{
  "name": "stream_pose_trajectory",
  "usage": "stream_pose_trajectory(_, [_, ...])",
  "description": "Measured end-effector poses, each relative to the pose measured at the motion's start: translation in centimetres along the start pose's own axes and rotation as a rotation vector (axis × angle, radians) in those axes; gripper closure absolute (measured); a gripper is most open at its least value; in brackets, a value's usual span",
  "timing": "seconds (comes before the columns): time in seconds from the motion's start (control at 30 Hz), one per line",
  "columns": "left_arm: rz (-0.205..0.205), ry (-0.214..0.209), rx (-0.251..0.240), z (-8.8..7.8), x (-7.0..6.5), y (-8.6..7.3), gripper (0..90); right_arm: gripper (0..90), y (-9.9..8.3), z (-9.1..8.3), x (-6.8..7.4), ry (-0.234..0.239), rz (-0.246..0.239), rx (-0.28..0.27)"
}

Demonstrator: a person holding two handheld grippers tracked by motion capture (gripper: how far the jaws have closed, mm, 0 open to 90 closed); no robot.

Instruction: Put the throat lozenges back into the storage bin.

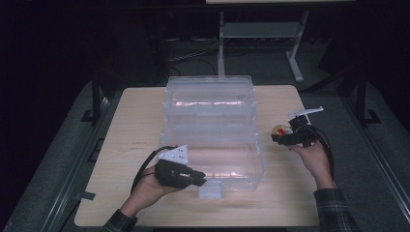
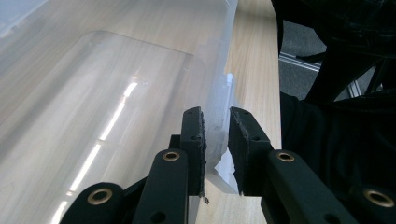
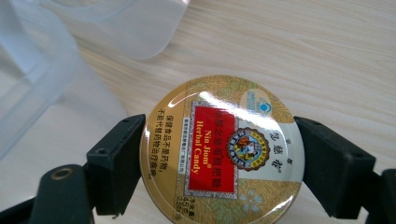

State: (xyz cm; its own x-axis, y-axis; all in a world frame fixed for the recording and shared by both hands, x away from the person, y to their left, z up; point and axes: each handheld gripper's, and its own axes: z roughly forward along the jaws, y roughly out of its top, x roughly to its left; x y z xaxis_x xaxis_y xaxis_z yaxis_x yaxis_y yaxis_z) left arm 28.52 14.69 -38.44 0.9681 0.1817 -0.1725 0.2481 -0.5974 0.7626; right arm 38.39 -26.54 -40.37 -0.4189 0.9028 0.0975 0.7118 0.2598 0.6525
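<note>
A clear plastic storage box (image 1: 240,166) stands open in the middle of the wooden table (image 1: 130,140), its lid (image 1: 209,94) tipped up at the back. My left gripper (image 1: 197,178) is at the box's front wall, and in the left gripper view (image 2: 217,116) the two pads clamp the thin clear rim (image 2: 223,88) between them. To the right of the box, my right gripper (image 1: 283,135) is held above the table, shut on a round gold candy tin (image 1: 281,129). The tin (image 3: 222,154) has a red label and lies flat between the pads, lid up.
A clear latch tab (image 1: 211,191) sticks out from the box's front onto the table. Bare wood lies left of the box and along the near edge. Beyond the table are a dark floor with cables and a white stand (image 1: 295,58).
</note>
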Motion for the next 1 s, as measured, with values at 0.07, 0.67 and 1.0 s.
stream_pose_trajectory(0.07, [0.000, 0.000, 0.000, 0.0, 0.0, 0.0, 75.9, 20.2, 0.0, -0.3, 0.1, -0.001, -0.006, -0.002])
stream_pose_trajectory(0.67, [0.000, -0.001, -0.001, 0.0, 0.0, 0.0, 75.9, 20.2, -0.4, -3.2, 1.0, 0.059, -0.032, -0.028])
stream_pose_trajectory(1.0, [0.001, -0.002, -0.002, 0.0, 0.0, 0.0, 75.9, 20.2, -0.3, -5.2, 2.1, 0.091, -0.088, -0.047])
